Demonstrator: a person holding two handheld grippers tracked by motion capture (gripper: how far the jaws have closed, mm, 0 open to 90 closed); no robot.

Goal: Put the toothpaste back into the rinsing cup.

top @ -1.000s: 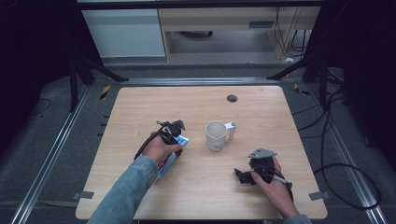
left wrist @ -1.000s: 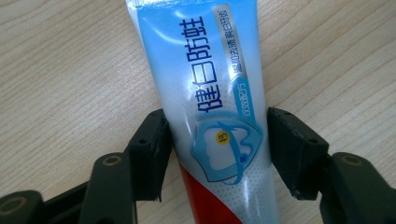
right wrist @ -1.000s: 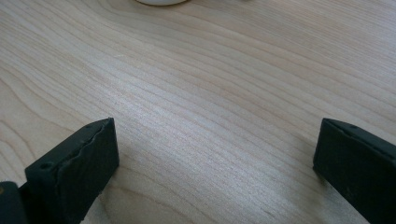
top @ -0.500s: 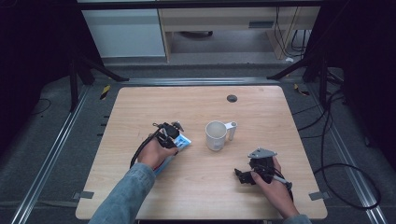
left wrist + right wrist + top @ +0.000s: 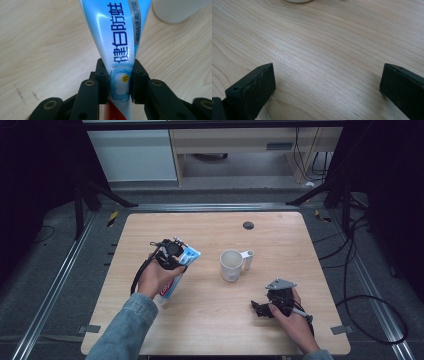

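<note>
Toothpaste tube [image 5: 176, 271] is already pinched in your left hand-held gripper [image 5: 172, 256] over the worktop [image 5: 210, 325] in the high view, left of the white mug [image 5: 232, 265]; the likely drop into it remains. Left gripper view confirms both pads clamped on the tube [image 5: 119, 45], while right gripper view shows your right hand-held gripper [image 5: 327, 92] spread wide, holding nothing.

blue-white toothpaste tube [image 5: 117, 37], white mug [image 5: 232, 265]
</note>
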